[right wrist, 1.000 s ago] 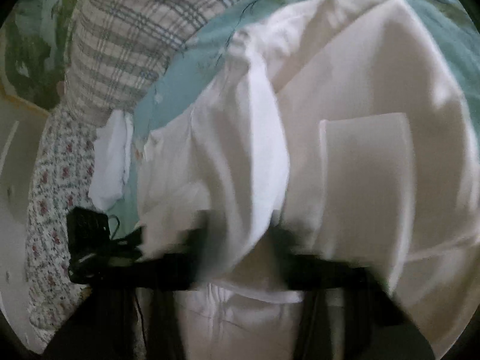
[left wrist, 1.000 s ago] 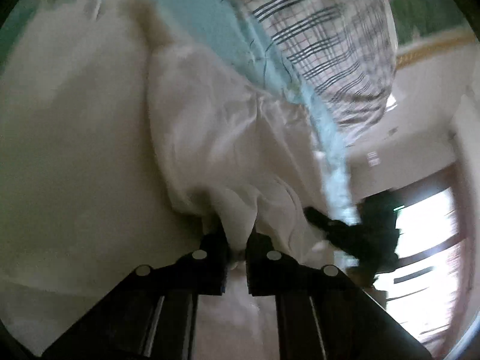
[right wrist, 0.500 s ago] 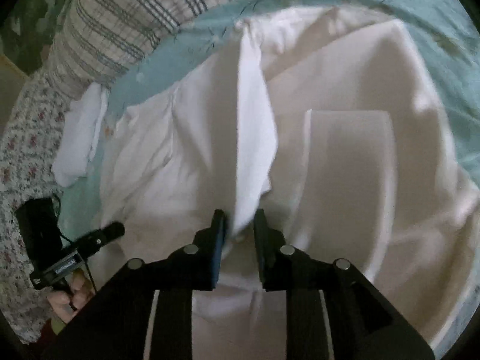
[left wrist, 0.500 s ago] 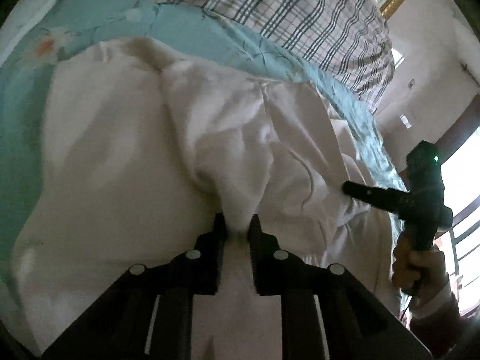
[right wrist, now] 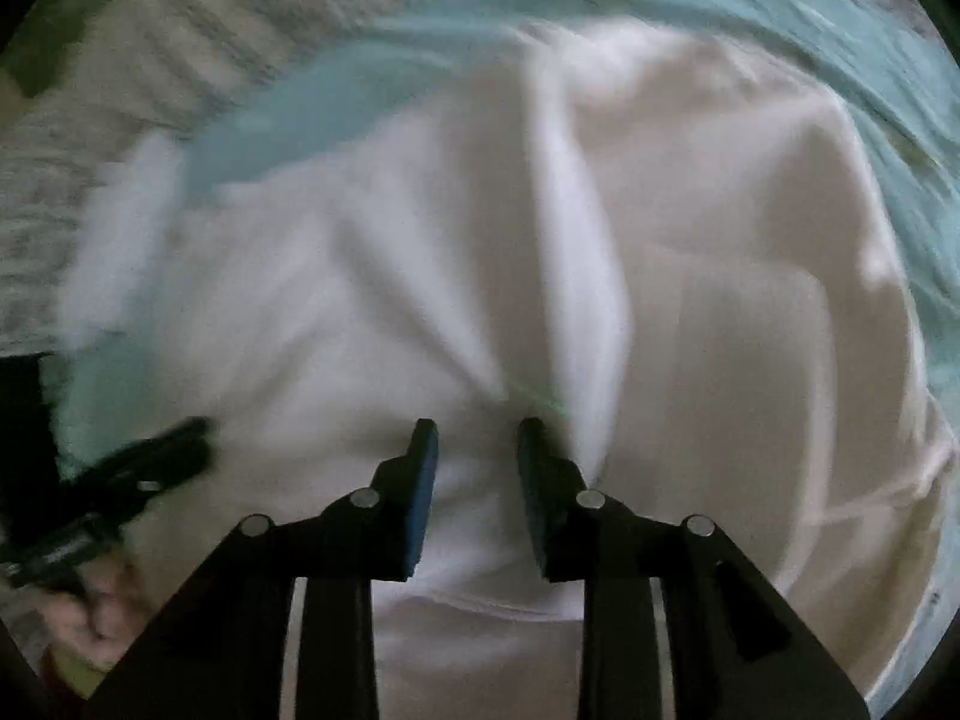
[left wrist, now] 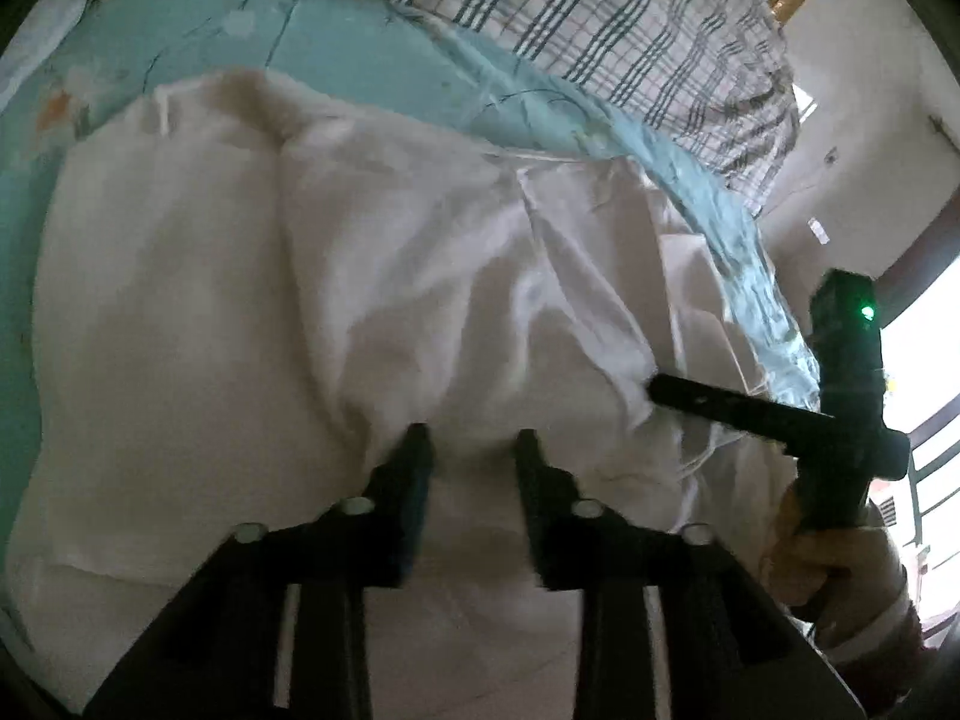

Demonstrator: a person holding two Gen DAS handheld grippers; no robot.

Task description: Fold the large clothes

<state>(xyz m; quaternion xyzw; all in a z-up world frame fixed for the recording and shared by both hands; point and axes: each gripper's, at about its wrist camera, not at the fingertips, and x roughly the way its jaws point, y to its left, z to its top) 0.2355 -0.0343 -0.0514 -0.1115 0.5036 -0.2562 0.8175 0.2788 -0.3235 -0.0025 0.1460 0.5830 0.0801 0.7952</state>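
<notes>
A large white garment lies rumpled on a teal bed sheet; in the right wrist view it fills most of the frame, blurred. My left gripper is open just above the cloth, with nothing between its fingers. My right gripper is open too, over a fold of the garment. The right gripper also shows at the right of the left wrist view, its tip touching the cloth. The left gripper shows at the lower left of the right wrist view.
A plaid pillow or blanket lies at the head of the bed. A bright window and a wall are at the right. A small white cloth lies beside the garment on the sheet.
Both grippers were shut on folds of the white garment half a second ago; both have now opened and let the cloth drop onto the bed.
</notes>
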